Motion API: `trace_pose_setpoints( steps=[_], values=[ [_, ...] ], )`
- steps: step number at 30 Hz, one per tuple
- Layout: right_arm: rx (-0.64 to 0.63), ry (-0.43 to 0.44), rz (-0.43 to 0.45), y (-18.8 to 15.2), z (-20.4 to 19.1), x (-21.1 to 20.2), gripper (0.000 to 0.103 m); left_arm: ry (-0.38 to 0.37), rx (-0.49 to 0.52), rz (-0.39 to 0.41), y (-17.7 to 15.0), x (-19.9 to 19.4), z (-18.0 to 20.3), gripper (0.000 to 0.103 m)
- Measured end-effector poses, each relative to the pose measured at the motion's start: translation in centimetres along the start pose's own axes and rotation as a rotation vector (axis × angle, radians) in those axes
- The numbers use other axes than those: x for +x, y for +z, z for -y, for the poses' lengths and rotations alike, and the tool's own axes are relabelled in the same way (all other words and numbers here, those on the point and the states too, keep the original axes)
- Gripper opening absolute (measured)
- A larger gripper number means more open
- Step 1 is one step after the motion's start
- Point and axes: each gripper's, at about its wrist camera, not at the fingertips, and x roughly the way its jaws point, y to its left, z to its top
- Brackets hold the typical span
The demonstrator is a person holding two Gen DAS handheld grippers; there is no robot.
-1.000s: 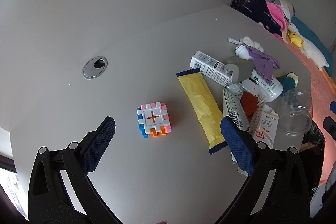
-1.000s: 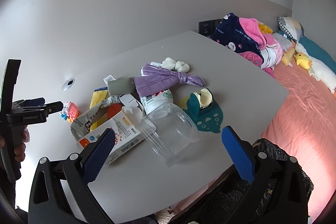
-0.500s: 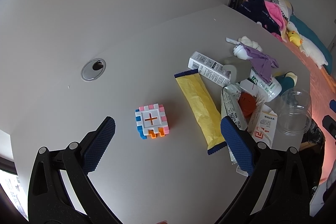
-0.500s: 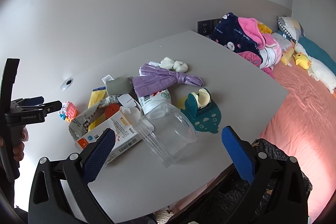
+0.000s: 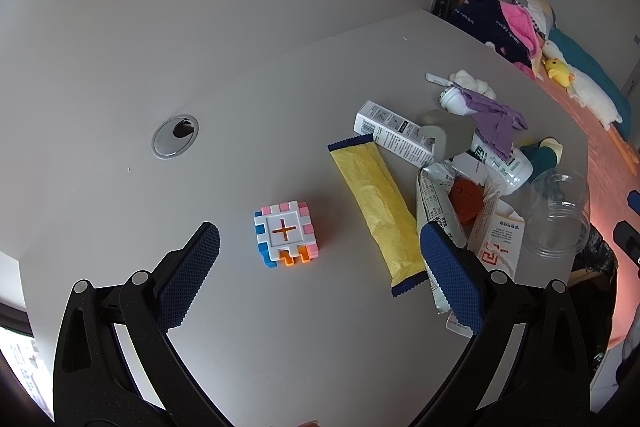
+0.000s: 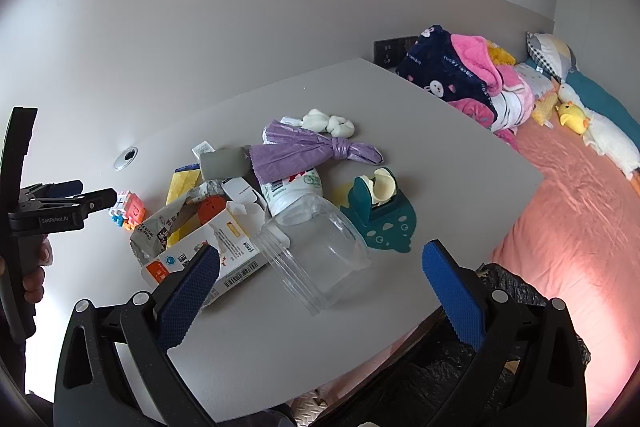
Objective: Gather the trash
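Note:
A pile of trash lies on the grey table (image 5: 280, 327): a yellow wrapper (image 5: 374, 201), a white carton (image 5: 394, 137), a clear plastic cup (image 6: 320, 255), a white bottle (image 6: 294, 193), a knotted purple bag (image 6: 308, 151) and a white-orange box (image 6: 216, 247). My left gripper (image 5: 316, 267) is open and empty, above the table just in front of a colourful block cube (image 5: 286, 233). My right gripper (image 6: 316, 283) is open and empty, hovering near the clear cup at the table's front edge. The left gripper also shows in the right wrist view (image 6: 96, 201).
A teal toy holder (image 6: 380, 211) sits right of the cup. A cable grommet (image 5: 175, 136) is set in the table at the back. A black trash bag (image 6: 440, 379) hangs below the table's front edge. A bed with blankets (image 6: 460, 75) and plush toys lies to the right.
The left gripper has drawn back slightly, so the cube and wrapper sit a little farther away. The right view has shifted slightly; both grippers stay open.

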Motion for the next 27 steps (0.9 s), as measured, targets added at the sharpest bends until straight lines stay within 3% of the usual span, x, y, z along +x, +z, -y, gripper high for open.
trace_pose_setpoints(
  steps=[21, 27],
  values=[
    [0.003, -0.005, -0.005, 0.1, -0.1, 0.1, 0.101, 0.0, -0.009, 0.0, -0.2, 0.1, -0.2, 0.097],
    [0.001, -0.007, -0.02, -0.2, 0.2, 0.8, 0.101, -0.051, -0.062, -0.016, -0.3, 0.7, -1.4, 0.097]
  ],
)
